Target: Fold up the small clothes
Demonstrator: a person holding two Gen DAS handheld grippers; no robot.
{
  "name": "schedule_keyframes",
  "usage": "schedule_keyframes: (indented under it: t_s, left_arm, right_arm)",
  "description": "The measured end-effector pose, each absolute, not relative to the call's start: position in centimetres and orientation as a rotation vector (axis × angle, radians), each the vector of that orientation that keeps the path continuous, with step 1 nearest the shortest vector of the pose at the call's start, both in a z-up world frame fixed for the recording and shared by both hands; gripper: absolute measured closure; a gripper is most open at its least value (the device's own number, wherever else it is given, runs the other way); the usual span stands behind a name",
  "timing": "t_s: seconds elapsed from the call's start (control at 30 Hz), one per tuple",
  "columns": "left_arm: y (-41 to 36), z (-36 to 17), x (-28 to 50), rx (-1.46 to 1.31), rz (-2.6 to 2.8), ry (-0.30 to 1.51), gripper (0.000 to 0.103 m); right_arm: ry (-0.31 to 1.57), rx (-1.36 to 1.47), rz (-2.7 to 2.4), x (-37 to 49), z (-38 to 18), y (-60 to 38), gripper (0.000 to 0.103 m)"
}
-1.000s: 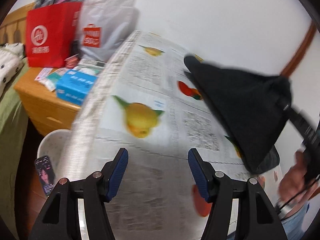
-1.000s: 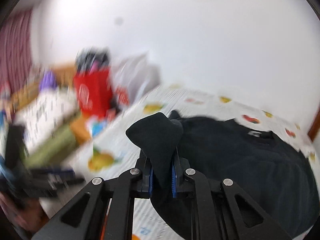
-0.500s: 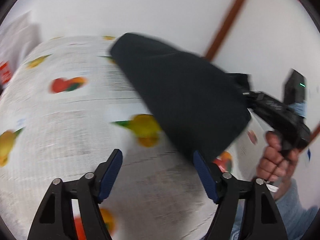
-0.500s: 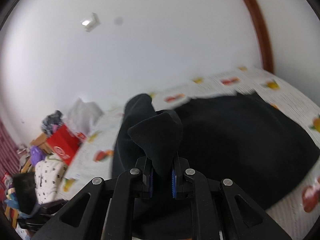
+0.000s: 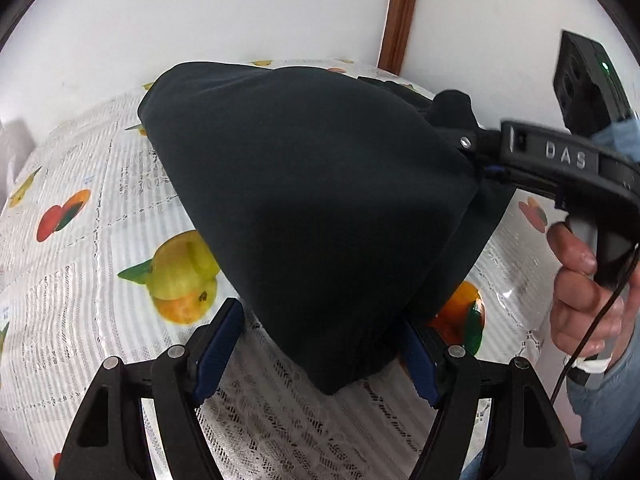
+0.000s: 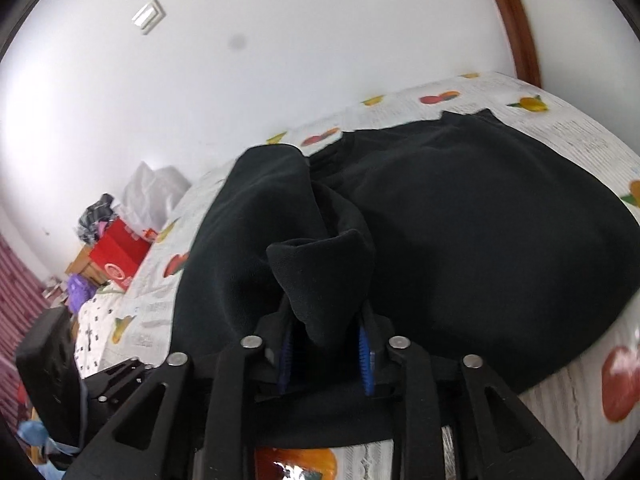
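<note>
A black garment (image 5: 320, 184) lies partly folded on the table's fruit-print cloth (image 5: 80, 280). In the left wrist view its lower folded corner sits between the fingers of my left gripper (image 5: 318, 350), which stands wide open; the right pad is right beside the fabric. My right gripper (image 5: 476, 152) comes in from the right, held by a hand (image 5: 580, 280), at the garment's upper edge. In the right wrist view the right gripper (image 6: 326, 350) is opening its jaws, and a bunched flap of the garment (image 6: 480, 232) still stands loosely between the blue pads.
The table meets a white wall, and a brown door frame (image 5: 400, 12) stands at its far corner. In the right wrist view a red bag (image 6: 116, 256) and a white plastic bag (image 6: 152, 192) sit on a wooden cabinet beyond the table's far end.
Both grippers swung across the table, and the garment flap came over with the right one. The right jaws went from shut on the flap to parted. The left gripper closed in on the lower corner.
</note>
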State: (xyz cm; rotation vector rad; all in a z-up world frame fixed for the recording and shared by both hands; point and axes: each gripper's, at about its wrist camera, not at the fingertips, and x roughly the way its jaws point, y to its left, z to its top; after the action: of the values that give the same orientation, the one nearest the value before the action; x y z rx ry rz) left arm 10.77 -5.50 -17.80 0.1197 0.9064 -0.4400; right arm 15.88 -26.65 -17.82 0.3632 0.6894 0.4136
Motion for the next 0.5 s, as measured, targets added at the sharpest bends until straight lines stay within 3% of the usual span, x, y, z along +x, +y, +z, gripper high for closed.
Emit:
schedule_keyframes:
  t_s: [0.07, 0.3, 0.4, 0.5]
  left_arm:
    - [-5.3, -17.7, 10.8, 0.114, -0.444, 0.91, 0.03]
    - [-6.4, -17.8, 12.1, 0.127, -0.411, 0.904, 0.029]
    - [-7.5, -18.0, 12.2, 0.147, -0.38, 0.897, 0.027]
    - [-8.0, -18.2, 12.2, 0.161, -0.361, 0.892, 0.027]
  right_arm:
    - [0.696, 0.373, 0.433, 16.6, -17.8, -26.5, 0.056]
    - [0.733, 0.466, 0.499, 19.4, -18.1, -26.0, 0.053]
    - [0.747, 0.449, 0.515, 20.2, -17.8, -25.3, 0.084]
    - [0.636, 0.351, 0.494, 19.3, -15.7, -25.1, 0.086]
